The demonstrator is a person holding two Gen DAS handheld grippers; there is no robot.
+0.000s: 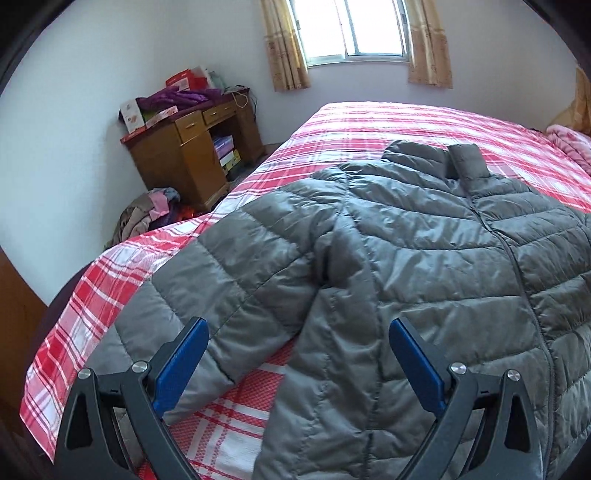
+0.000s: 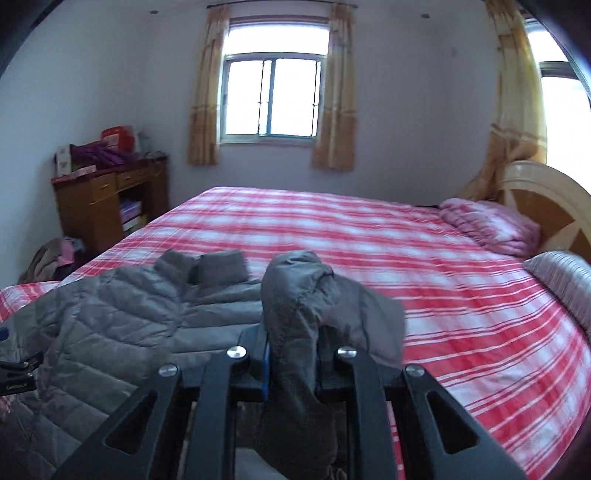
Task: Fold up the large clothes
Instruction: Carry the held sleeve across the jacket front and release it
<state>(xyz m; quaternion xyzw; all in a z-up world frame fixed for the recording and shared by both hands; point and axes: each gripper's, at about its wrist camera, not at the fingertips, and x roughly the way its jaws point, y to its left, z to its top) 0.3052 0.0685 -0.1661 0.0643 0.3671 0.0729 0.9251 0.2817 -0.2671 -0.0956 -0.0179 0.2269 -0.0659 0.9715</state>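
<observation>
left gripper (image 1: pixel 297 345): jaws spread wide, nothing between them, poised low over the near armpit of the grey puffer jacket (image 1: pixel 424 251), where the left sleeve (image 1: pixel 236 280) splits from the body. right gripper (image 2: pixel 291 354): jaws pinched narrow on a bunched fold of the same jacket, probably the other sleeve end or cuff (image 2: pixel 295 288), raised off the bed; that view is soft, so which part exactly is a guess.

jacket lies front up on the plaid bed (image 1: pixel 369 125), zipper (image 1: pixel 517 273) closed, collar (image 1: pixel 436 158) pointing toward the window (image 1: pixel 354 29), hem toward the camera.

handling, as judged: light, quilted, full of air, so it will spring back and not keep a crease unless pressed. shell looks smooth and likely slippery; a shallow pinch may slide off. better hold is at seams, the cuff or the hem edge, where fabric is doubled. nothing fragile. limp, so a lifted part will drag the rest.

edges and room: left sleeve runs out toward the bed's near-left corner, its end close to the drop-off; a pull that way could spill it over the side. far half of the bed is open plaid, good room to fold inward. pink blanket (image 2: pixel 491 225) and headboard (image 2: pixel 554 206) sit well apart on the right; desk (image 1: pixel 192 155) and a heap of clothes on the floor (image 1: pixel 151 214) stand off the left side, out of the way.
</observation>
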